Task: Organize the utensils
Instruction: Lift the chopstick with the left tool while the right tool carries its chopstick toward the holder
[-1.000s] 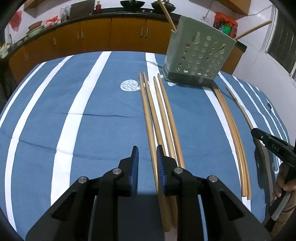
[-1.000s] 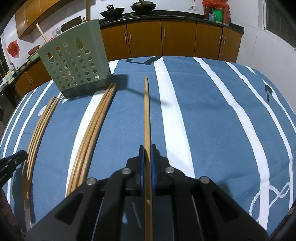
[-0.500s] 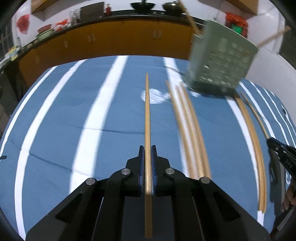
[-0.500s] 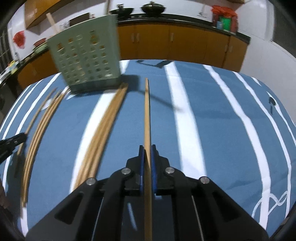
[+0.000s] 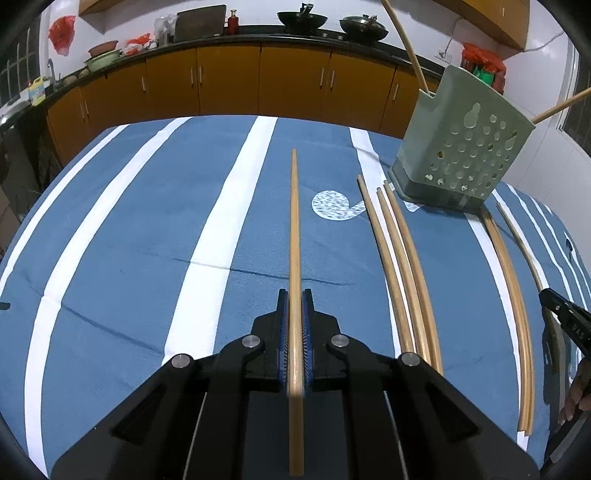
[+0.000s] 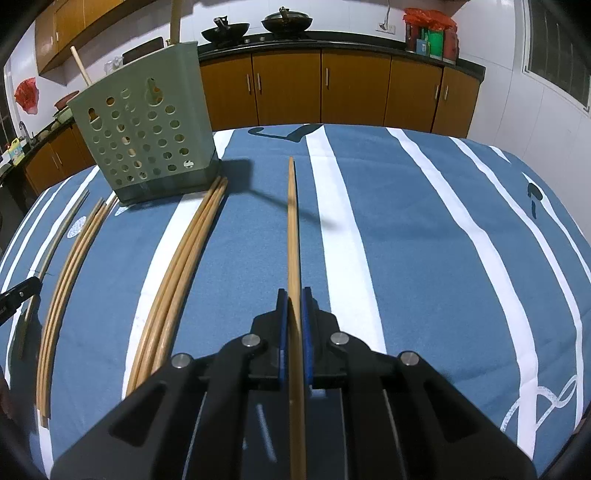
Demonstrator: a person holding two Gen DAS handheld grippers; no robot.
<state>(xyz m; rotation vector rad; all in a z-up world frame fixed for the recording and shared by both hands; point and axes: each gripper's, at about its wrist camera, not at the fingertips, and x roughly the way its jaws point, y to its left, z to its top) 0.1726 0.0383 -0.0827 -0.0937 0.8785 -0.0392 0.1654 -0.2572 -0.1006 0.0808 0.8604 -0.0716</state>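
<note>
We see our right gripper (image 6: 294, 295), jaws clamped on a wooden chopstick (image 6: 293, 229) pointing far across the striped surface (image 6: 424, 240), with loose chopsticks (image 6: 181, 269) and a green holder (image 6: 144, 140) to the left.

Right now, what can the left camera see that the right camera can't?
Only the left view shows the left gripper shut on its chopstick, and a red bottle on the counter.

Only the right view shows the right gripper shut on its own chopstick.

Both show the green holder, loose chopsticks and the striped blue cloth.
</note>
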